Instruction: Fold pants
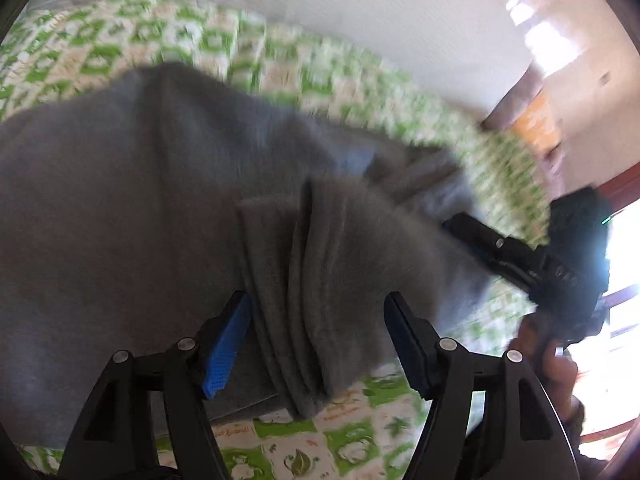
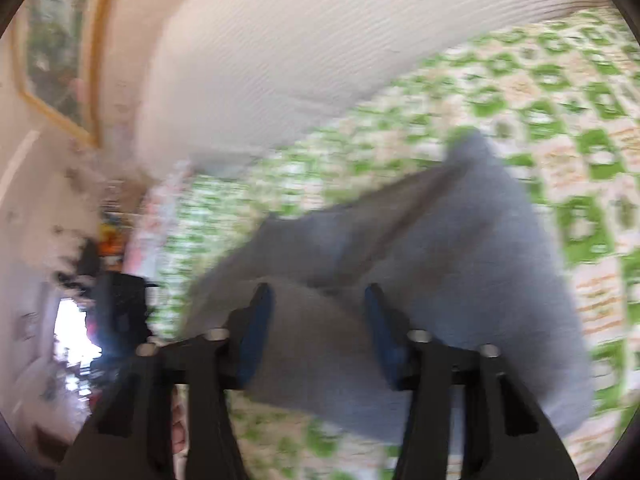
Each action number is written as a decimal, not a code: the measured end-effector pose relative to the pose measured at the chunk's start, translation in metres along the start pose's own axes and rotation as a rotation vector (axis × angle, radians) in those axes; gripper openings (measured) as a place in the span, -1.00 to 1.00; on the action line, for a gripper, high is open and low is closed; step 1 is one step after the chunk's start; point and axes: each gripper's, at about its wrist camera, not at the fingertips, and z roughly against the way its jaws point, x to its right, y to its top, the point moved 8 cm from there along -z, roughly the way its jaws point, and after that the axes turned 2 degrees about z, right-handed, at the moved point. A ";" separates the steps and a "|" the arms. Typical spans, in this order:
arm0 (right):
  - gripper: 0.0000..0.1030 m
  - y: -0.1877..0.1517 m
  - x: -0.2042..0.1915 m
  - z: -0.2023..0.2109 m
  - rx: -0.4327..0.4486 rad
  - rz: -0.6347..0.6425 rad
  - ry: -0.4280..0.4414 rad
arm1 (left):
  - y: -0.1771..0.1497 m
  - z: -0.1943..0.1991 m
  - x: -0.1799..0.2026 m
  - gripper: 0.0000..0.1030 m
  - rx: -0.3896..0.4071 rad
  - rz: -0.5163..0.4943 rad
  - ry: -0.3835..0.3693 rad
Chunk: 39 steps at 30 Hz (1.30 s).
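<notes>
Here, a bed with a green-and-cream patterned cover carries grey pants, soft, limp knit that will sag and bunch. A gathered, ribbed end lies between your left gripper fingers, which stand apart. Your right gripper fingers also stand apart around cloth. Grip through layered edges, not single thicknesses.

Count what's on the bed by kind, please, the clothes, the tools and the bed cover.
Grey pants: 1
Tools: 2, the left tool and the right tool
Green patterned bed cover: 1
Total: 4
</notes>
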 end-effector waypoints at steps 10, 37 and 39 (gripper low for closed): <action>-0.84 0.024 0.001 -0.049 -0.019 0.115 -0.166 | 0.017 -0.001 -0.023 -0.45 0.018 0.008 0.061; 0.08 0.006 -0.124 -0.057 -0.069 0.329 0.005 | -0.047 0.107 -0.117 -0.18 0.291 0.420 0.018; 0.08 0.006 -0.137 -0.062 -0.078 0.347 0.031 | -0.055 0.118 -0.129 -0.18 0.309 0.447 0.033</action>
